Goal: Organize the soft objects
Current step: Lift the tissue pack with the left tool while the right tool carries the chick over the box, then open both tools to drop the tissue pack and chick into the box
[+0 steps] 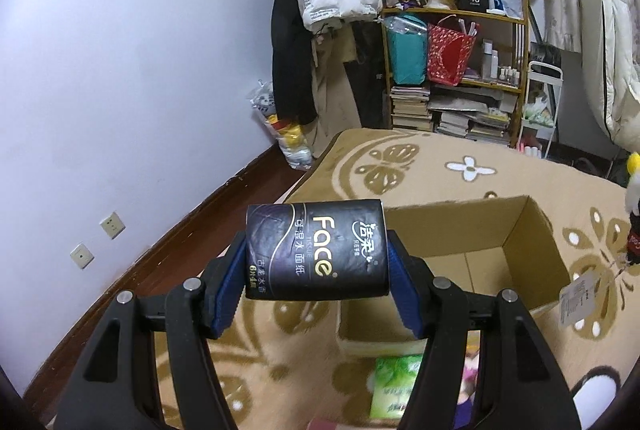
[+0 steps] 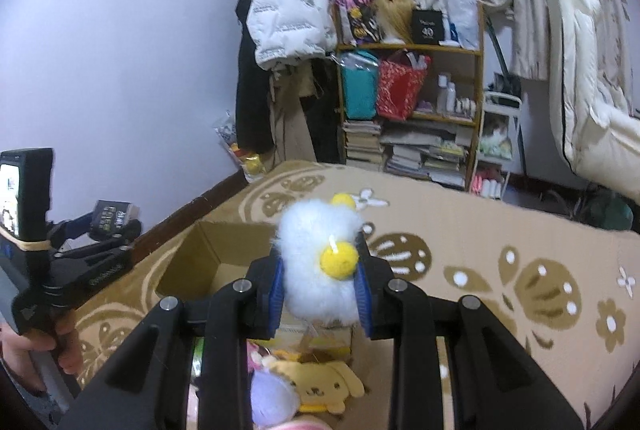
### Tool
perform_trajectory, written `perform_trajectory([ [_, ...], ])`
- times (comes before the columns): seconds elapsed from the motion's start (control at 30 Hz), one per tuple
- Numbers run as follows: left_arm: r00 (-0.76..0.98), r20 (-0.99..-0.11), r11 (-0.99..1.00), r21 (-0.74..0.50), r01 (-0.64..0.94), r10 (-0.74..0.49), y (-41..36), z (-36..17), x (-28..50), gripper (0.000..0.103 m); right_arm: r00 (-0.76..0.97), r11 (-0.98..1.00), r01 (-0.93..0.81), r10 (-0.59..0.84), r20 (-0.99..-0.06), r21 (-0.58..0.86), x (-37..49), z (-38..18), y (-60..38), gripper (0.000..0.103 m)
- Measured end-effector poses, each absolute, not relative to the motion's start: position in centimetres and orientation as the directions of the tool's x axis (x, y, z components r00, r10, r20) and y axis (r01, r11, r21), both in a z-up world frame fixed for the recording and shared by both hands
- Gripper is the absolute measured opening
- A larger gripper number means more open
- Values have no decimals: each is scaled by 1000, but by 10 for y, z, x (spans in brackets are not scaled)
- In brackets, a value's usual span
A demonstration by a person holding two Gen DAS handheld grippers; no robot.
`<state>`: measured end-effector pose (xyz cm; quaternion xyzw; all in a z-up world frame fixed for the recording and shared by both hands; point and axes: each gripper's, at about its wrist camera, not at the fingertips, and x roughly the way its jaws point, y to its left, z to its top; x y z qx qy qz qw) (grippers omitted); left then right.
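My left gripper (image 1: pixel 316 262) is clenched on a dark tissue pack (image 1: pixel 316 250) printed "Face", its 2 blue pads (image 1: pixel 230 284) pressing the pack's short ends; the pack sits crosswise between them, lifted above the patterned blanket (image 1: pixel 460 166) at the near-left edge of the open cardboard box (image 1: pixel 524 230); from the right wrist view the same pack (image 2: pixel 114 216) shows small at far left, above the blanket by the box's left corner, with my left hand (image 2: pixel 24 350) wrapped round the handle below it. A green packet (image 1: pixel 394 386) lies low in the left view, partly hidden by the gripper frame.

My right gripper (image 2: pixel 320 286) is grasping a fluffy white plush (image 2: pixel 316 270) with a yellow ball (image 2: pixel 338 260) on its front; its 2 blue pads (image 2: pixel 276 294) squeeze the fur from both sides; it hangs over the box (image 2: pixel 208 250), where a yellow dog plush (image 2: pixel 320 386) and a lilac plush (image 2: pixel 274 400) already lie. Behind stand a cluttered shelf (image 2: pixel 412 102) and a white jacket (image 2: pixel 288 14).
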<state>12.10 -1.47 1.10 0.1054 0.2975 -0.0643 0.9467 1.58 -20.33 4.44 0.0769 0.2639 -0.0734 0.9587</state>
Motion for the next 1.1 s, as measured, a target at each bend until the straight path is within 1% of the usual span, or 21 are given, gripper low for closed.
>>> perform_trajectory([
  [0.4, 854, -514, 935, 258, 243, -81, -54, 5, 127, 63, 879, 986, 131, -69, -472, 100, 58, 56, -194, 31],
  [0.6, 853, -513, 929, 265, 260, -92, -65, 0, 133, 63, 883, 987, 120, -55, -467, 110, 74, 47, -197, 31],
  [0.77, 837, -541, 928, 264, 262, -83, -67, -14, 140, 64, 872, 987, 116, -45, -487, 116, 84, 30, -199, 31],
  [0.97, 814, -576, 945, 217, 246, -80, -60, -28, 152, 64, 852, 973, 106, 18, -524, 206, 91, 6, -209, 31],
  [1.1, 773, -627, 950, 171, 260, -99, -55, -38, 160, 64, 834, 969, 101, 41, -550, 226, 97, -8, -211, 32],
])
